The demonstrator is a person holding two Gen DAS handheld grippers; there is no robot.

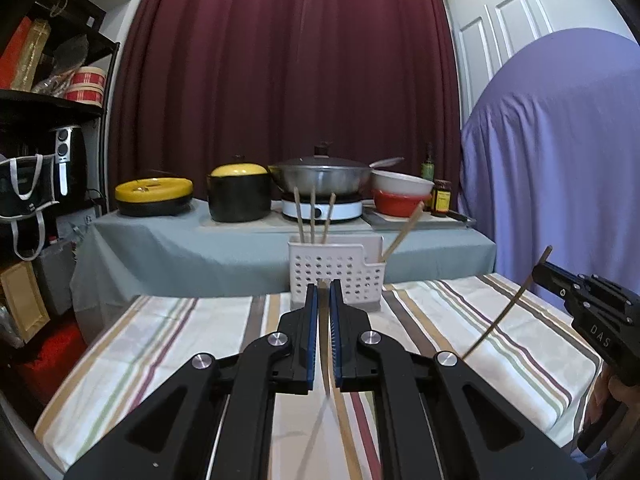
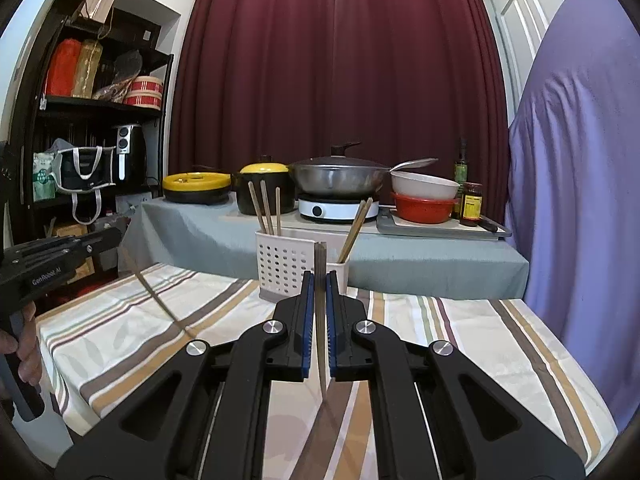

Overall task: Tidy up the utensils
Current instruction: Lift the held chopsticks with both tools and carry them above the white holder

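My left gripper [image 1: 323, 285] is shut on a wooden chopstick [image 1: 324, 344], seen edge-on between the blue pads, above the striped tablecloth [image 1: 168, 332]. Just beyond its tips stands a white perforated utensil holder [image 1: 336, 272]. Three chopsticks [image 1: 312, 216] are in its big compartment and more lean in the small one [image 1: 402, 236]. My right gripper [image 2: 319, 274] is likewise shut on a chopstick [image 2: 319, 256], close in front of the holder [image 2: 284, 264]. Each gripper shows in the other's view: the right one [image 1: 538, 270] and the left one [image 2: 116, 236], each with its stick hanging down.
Behind the striped table is a grey-clothed table [image 1: 240, 240] with a yellow-lidded pot [image 1: 240, 192], a lidded wok on a hob [image 1: 324, 180], stacked bowls [image 1: 400, 194] and bottles. A black shelf [image 1: 48, 100] stands left. A purple-draped object [image 1: 560, 160] is on the right.
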